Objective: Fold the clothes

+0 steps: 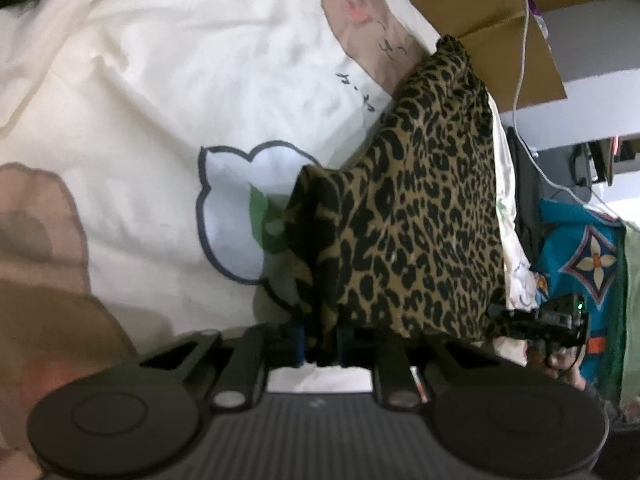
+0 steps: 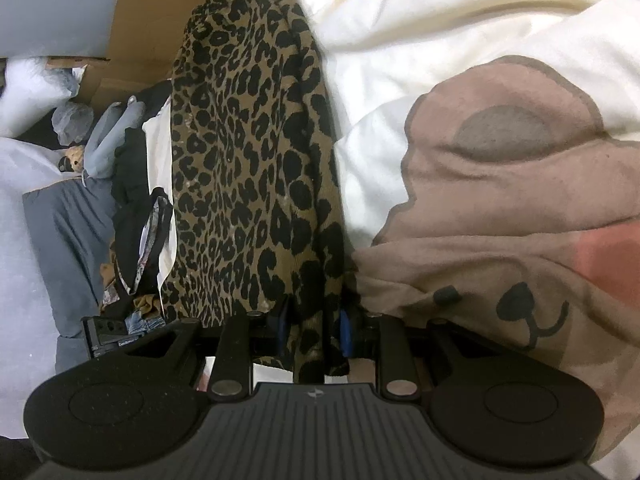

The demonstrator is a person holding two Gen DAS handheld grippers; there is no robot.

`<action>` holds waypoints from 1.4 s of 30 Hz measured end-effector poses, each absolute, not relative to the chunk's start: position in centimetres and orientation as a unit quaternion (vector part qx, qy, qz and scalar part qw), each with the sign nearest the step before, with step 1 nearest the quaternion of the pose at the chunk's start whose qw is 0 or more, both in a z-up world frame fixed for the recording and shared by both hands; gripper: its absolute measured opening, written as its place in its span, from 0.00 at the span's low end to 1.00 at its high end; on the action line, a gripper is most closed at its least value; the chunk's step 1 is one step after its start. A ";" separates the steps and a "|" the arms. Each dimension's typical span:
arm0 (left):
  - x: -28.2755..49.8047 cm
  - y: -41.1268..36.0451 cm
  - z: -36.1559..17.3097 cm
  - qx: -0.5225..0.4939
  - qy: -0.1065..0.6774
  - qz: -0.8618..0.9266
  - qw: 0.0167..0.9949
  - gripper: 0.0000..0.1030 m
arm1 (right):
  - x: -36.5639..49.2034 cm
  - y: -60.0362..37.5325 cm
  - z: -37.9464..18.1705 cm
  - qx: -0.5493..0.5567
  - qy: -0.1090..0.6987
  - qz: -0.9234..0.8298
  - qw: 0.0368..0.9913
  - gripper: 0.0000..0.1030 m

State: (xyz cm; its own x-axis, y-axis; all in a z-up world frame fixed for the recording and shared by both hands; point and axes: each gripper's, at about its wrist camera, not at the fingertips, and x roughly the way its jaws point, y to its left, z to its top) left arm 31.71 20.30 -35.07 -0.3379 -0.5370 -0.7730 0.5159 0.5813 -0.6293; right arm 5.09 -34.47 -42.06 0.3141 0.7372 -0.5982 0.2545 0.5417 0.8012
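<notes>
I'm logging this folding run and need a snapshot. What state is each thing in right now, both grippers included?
Left gripper: shut on the leopard-print garment.
Right gripper: shut on the leopard-print garment.
Leopard-print garment: pinched at two points, bunched, hanging in folds, not yet folded flat.
Cream bedspread: spread out, wrinkled.
Cardboard box: flaps open.
Clothes pile: heaped, unfolded.

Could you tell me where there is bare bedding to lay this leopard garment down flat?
Free: the cream duvet between the cloud print and the far bear print. Both grippers, left and right, grip the garment. Crowded: the clothes pile and cardboard past the bed's edge.
</notes>
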 end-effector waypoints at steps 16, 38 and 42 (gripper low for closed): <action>30.8 22.8 -28.0 -0.037 0.639 -0.488 0.593 0.09 | 4.0 -33.9 -35.7 0.427 0.504 0.256 0.706 0.04; 31.1 25.1 -27.2 -0.045 0.661 -0.462 0.590 0.09 | 1.5 -33.5 -33.6 0.400 0.546 0.292 0.675 0.04; 31.8 24.1 -26.8 -0.077 0.646 -0.462 0.603 0.09 | 2.6 -33.3 -32.7 0.398 0.531 0.293 0.689 0.04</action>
State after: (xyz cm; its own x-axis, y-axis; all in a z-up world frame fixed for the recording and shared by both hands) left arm 31.76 24.15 -26.80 -0.2621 -0.6568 -0.7071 0.4573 0.5607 -0.6903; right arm 2.63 -33.32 -32.67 0.2653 0.8257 -0.4978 0.0181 0.5120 0.8588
